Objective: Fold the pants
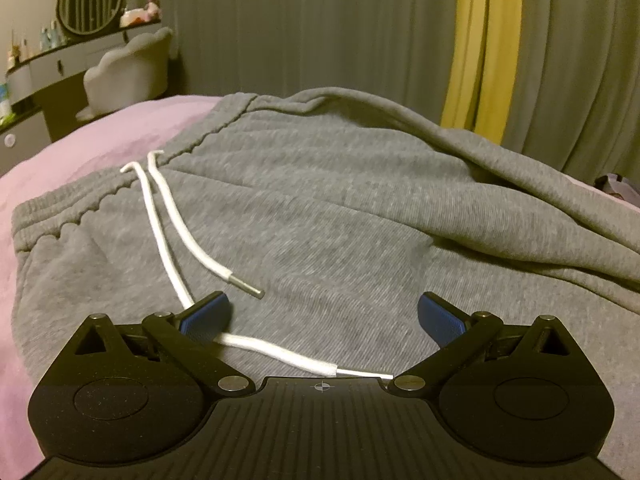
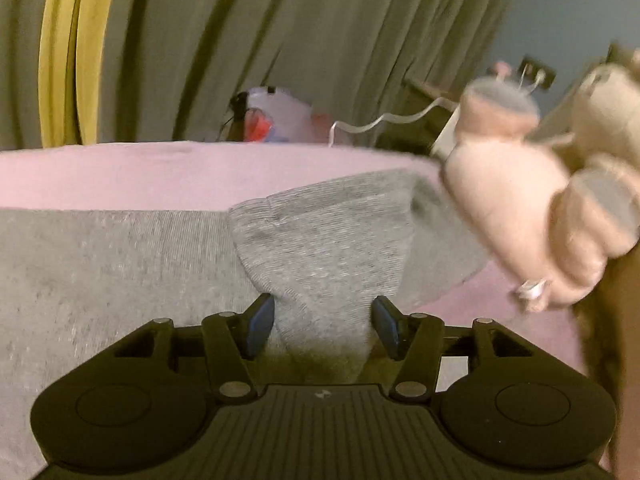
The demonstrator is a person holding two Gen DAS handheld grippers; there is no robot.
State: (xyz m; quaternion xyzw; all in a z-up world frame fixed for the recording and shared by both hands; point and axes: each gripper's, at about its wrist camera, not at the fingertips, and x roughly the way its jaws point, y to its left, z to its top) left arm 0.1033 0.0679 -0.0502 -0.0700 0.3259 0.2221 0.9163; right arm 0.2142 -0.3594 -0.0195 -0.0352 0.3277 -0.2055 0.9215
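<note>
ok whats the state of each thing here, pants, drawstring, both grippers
grey pants: spread on the pink bedsheet, one leg folded across the top
leg cuff: raised, lying between the right gripper's fingers
white drawstring: untied, both ends loose on the fabric
left gripper: open, holding nothing
right gripper: open around the cuff, not closed on it

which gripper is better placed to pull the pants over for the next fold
Right. The right gripper already has a bunched fold of the grey pants between its fingers, partly closed. The left gripper is wide open above the drawstring, holding nothing.
</note>
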